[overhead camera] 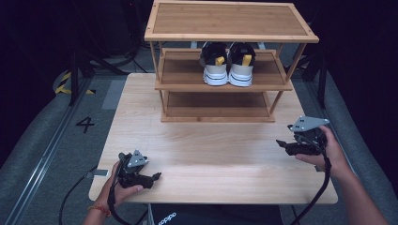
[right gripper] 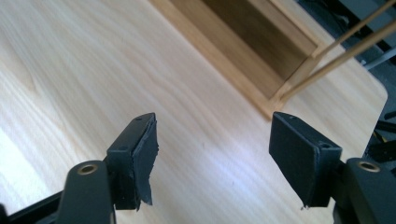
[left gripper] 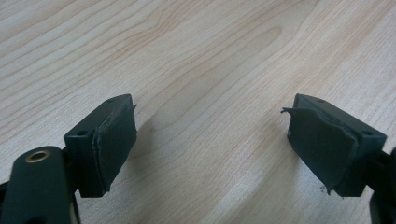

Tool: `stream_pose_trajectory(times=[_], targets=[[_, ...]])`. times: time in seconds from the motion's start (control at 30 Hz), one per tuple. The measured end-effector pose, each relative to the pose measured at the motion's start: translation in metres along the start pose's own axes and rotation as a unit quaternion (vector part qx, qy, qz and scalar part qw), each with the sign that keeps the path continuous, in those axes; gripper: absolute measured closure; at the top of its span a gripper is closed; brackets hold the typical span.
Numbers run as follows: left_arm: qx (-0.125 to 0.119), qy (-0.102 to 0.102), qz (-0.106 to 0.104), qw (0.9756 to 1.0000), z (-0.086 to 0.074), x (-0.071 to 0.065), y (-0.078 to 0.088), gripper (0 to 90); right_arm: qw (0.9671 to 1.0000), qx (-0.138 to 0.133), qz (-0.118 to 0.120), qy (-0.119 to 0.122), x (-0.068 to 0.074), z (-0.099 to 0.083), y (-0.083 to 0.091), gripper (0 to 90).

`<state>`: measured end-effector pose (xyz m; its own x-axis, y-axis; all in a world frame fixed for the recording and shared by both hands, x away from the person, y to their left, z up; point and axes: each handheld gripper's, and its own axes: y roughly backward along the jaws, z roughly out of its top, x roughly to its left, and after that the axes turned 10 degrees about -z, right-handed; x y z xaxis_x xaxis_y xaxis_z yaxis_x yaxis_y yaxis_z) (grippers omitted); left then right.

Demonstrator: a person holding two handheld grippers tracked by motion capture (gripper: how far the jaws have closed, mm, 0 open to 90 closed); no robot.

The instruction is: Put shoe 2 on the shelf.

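Observation:
A pair of black, cream and white sneakers [overhead camera: 228,63] with yellow heel tabs stands side by side on the middle shelf of a wooden three-tier rack [overhead camera: 220,89], heels toward me. My left gripper [overhead camera: 156,177] rests low on the table near its front left corner, held in a hand. Its jaws are wide open over bare wood [left gripper: 210,126]. My right gripper [overhead camera: 280,143] is held at the table's right side, just in front of the rack's right leg. It is open too, with nothing between the pads [right gripper: 212,154].
The rack's bottom shelf [right gripper: 261,44] and a thin corner post [right gripper: 327,60] lie just beyond my right gripper. The light wooden table [overhead camera: 211,154] is bare between the two grippers. Grey floor with a painted "4" [overhead camera: 85,124] lies to the left, dark stands behind.

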<state>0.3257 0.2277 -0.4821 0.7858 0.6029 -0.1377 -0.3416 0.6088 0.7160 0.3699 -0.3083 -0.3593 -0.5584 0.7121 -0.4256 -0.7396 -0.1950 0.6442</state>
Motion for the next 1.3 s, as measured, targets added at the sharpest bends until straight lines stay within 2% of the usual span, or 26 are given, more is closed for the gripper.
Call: stream_pose_trajectory(times=[0.57,0.67,0.97,1.1,1.2,1.3], targets=[[0.0,0.0,0.002,1.0,0.0,0.0,0.0,15.9,0.9998,0.006,0.017,-0.012,0.015,-0.063,-0.005,31.6],[0.0,0.001,0.001,1.0,0.0,0.0,0.0,15.9,0.9994,0.003,0.022,-0.028,0.017,-0.077,-0.006,31.5],[0.0,0.005,0.0,1.0,0.0,0.0,0.0,15.7,0.9967,0.018,0.04,-0.068,0.017,-0.12,-0.016,31.6],[0.002,0.003,0.001,1.0,0.001,0.0,0.0,15.6,0.9954,0.022,0.037,-0.086,0.015,-0.134,-0.017,31.6],[0.002,0.004,0.001,1.0,0.001,0.0,0.0,15.6,0.9908,0.023,0.042,-0.127,0.011,-0.152,-0.019,31.0],[0.002,0.004,0.0,1.0,0.001,0.0,0.0,15.5,0.9879,0.016,0.039,-0.149,0.009,-0.16,-0.021,28.8]])
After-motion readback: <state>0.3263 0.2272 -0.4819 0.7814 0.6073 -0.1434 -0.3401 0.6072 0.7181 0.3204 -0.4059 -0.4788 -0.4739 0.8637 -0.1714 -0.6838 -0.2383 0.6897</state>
